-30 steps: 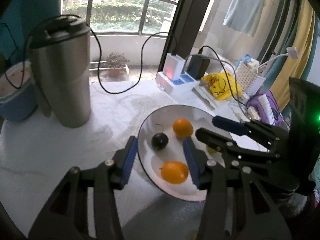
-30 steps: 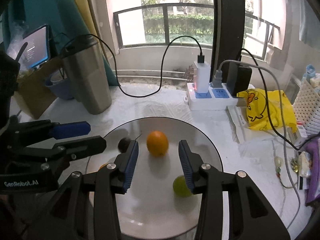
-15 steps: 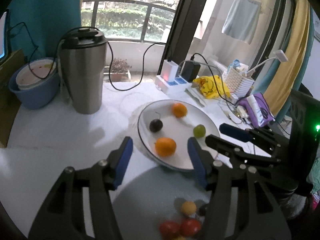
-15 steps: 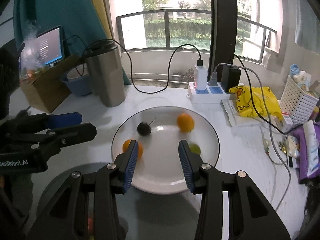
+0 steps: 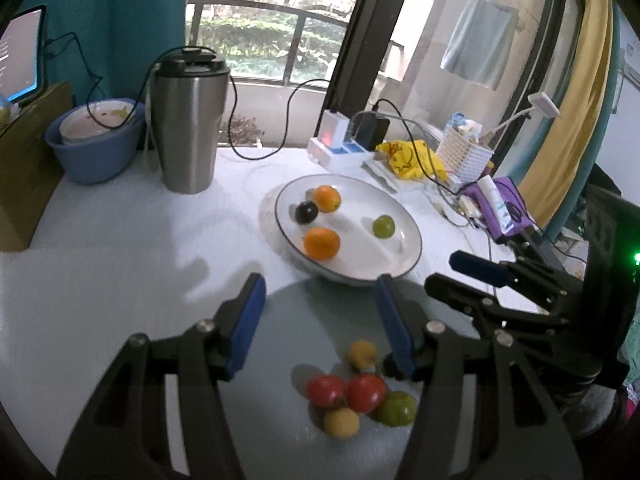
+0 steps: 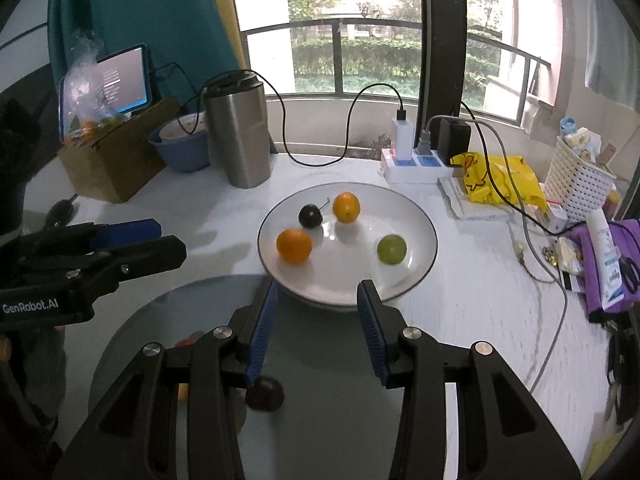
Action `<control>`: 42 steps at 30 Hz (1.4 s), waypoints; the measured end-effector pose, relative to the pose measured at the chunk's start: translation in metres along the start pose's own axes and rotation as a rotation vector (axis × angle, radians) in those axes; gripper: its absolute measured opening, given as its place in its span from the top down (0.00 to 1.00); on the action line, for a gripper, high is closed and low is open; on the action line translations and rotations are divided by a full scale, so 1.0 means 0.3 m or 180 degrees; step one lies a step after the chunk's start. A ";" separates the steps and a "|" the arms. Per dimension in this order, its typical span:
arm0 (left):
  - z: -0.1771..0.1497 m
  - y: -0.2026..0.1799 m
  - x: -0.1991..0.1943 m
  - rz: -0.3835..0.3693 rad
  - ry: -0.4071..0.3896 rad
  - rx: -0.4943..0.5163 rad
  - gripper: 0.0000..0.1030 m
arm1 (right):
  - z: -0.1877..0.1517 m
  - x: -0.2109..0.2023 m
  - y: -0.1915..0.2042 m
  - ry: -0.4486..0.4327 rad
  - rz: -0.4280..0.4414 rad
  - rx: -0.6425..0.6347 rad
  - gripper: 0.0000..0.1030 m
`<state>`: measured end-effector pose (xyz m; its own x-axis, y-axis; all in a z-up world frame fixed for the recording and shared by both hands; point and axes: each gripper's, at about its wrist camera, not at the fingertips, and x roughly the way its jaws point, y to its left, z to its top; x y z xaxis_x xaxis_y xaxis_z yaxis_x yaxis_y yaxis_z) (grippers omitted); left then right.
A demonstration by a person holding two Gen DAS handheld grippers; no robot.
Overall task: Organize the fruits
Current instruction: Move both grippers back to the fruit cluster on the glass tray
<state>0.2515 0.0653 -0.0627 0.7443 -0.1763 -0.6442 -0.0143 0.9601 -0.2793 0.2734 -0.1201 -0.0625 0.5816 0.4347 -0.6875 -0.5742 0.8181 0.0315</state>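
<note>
A white plate (image 5: 416,248) (image 6: 434,240) holds two oranges (image 5: 321,243) (image 6: 346,207), a dark plum (image 6: 310,216) and a green fruit (image 6: 391,249). In front of it lies a grey round plate (image 5: 280,420) (image 6: 160,340) bearing two red tomatoes (image 5: 326,390), small yellow fruits (image 5: 341,422) and a green one (image 5: 396,408). My left gripper (image 5: 319,284) hovers open above the grey plate's far edge, with nothing between its pads. My right gripper (image 6: 319,286) is open and empty too, beside a dark fruit (image 6: 264,394).
A steel tumbler (image 5: 188,128) and a blue bowl (image 5: 96,148) stand at the back left. A power strip with cables (image 6: 416,164), a yellow bag (image 6: 496,180), a white basket (image 6: 580,184) and purple items (image 6: 608,264) crowd the right side.
Both grippers have pulled back from the white plate, which now looks smaller and farther. The grey plate with its fruits has come into view below them. The left jaws have widened.
</note>
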 end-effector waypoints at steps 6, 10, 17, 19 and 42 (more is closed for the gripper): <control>-0.056 -0.008 -0.030 0.0031 -0.0004 0.0009 0.43 | -0.047 -0.032 0.020 0.0018 0.0014 -0.0007 0.57; -0.092 -0.006 -0.043 0.0056 0.0013 -0.0001 0.43 | -0.073 -0.049 0.038 0.0023 0.0040 -0.0017 0.57; -0.160 -0.004 -0.053 0.0099 0.0069 -0.0023 0.43 | -0.121 -0.058 0.066 0.0062 0.0110 -0.0028 0.57; -0.183 -0.004 -0.057 0.0107 0.0081 -0.0027 0.43 | -0.141 -0.057 0.079 0.0084 0.0138 -0.0035 0.57; -0.309 0.012 -0.032 0.0137 0.0320 -0.0091 0.43 | -0.259 0.009 0.198 0.0424 0.0408 -0.0191 0.57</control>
<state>0.1823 0.0503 -0.1236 0.6719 -0.1571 -0.7238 -0.0650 0.9610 -0.2689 0.1960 -0.0996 -0.1188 0.4223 0.4770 -0.7708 -0.6743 0.7336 0.0844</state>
